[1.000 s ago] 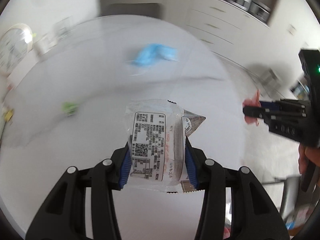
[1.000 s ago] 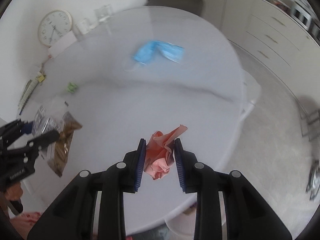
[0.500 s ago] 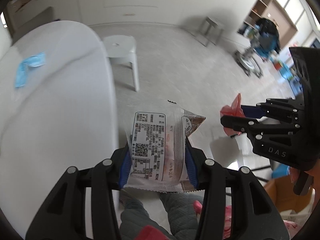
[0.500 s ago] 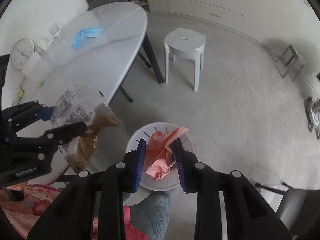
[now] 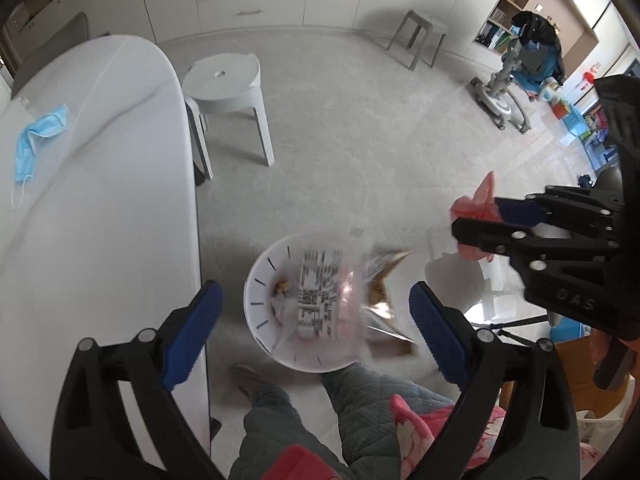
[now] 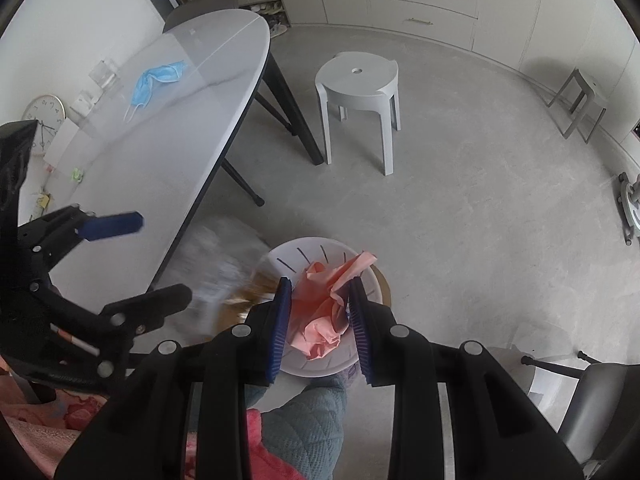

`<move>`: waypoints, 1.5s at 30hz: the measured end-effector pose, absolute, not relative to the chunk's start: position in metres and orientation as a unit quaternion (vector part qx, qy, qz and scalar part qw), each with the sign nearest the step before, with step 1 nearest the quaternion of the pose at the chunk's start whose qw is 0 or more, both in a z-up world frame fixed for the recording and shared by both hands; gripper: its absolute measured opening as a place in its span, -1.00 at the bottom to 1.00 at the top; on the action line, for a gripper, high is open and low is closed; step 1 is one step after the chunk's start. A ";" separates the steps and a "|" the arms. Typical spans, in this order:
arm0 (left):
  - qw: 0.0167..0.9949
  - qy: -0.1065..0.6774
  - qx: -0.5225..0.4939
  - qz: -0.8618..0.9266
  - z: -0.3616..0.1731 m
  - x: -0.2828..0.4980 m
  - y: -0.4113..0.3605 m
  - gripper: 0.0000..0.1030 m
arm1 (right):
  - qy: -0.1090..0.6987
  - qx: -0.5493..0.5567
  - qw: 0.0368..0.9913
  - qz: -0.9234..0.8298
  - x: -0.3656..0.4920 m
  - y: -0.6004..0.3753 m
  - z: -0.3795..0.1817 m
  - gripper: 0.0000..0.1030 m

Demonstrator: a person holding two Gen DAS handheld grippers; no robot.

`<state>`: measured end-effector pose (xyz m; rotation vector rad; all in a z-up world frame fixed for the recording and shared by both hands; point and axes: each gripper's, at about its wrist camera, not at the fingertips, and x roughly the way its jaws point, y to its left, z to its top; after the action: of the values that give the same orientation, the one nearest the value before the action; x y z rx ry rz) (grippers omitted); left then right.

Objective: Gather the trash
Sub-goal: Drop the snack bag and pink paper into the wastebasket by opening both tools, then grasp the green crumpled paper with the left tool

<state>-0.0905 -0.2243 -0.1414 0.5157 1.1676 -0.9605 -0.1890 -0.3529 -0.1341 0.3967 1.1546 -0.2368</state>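
The jaws of my left gripper [image 5: 314,292] are opening wide, and the pads no longer touch anything. A clear snack wrapper [image 5: 324,296] with a printed label drops between them, blurred, over the white slotted bin [image 5: 260,280] on the floor. From the right wrist view the wrapper [image 6: 224,272] is a blur beside the bin [image 6: 320,248], below my left gripper [image 6: 160,256]. My right gripper [image 6: 320,292] is shut on a crumpled pink paper [image 6: 320,312], held above the bin. The left wrist view also shows that gripper [image 5: 476,220] and the paper [image 5: 476,204].
A white oval table [image 5: 100,200] stands left of the bin, with a blue face mask [image 5: 38,136] on it and a small green scrap [image 6: 76,175]. A grey stool [image 6: 356,76] stands beyond. A person's quilted trouser legs [image 5: 280,420] are right below the grippers.
Both grippers swung from over the table to above the bin on the floor. The left jaws then spread and the wrapper left them; the right still grips the pink paper.
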 end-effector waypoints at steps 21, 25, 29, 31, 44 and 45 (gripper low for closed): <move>0.780 0.512 0.175 -0.314 -0.119 -0.019 -0.140 0.85 | 0.593 0.161 0.785 -0.074 -0.152 -0.300 -0.180 0.95; 0.791 0.513 0.160 -0.294 -0.117 -0.008 -0.118 0.85 | 0.616 0.152 0.769 -0.081 -0.145 -0.293 -0.191 0.95; 0.800 0.515 0.142 -0.273 -0.115 0.005 -0.096 0.85 | 0.618 0.134 0.770 -0.083 -0.136 -0.285 -0.189 0.95; 0.805 0.517 0.132 -0.260 -0.115 0.012 -0.083 0.85 | 0.620 0.130 0.770 -0.079 -0.130 -0.282 -0.188 0.95; 0.839 0.519 0.065 -0.150 -0.115 0.079 0.028 0.85 | 0.594 0.094 0.798 -0.040 -0.052 -0.229 -0.154 0.95; 0.841 0.519 0.060 -0.141 -0.116 0.085 0.036 0.85 | 0.590 0.090 0.802 -0.037 -0.043 -0.224 -0.151 0.95</move>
<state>0.0850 0.0362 -0.1156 0.1276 1.0966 -0.2986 -0.0431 -0.2237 -0.1509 0.1927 1.2650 -0.0784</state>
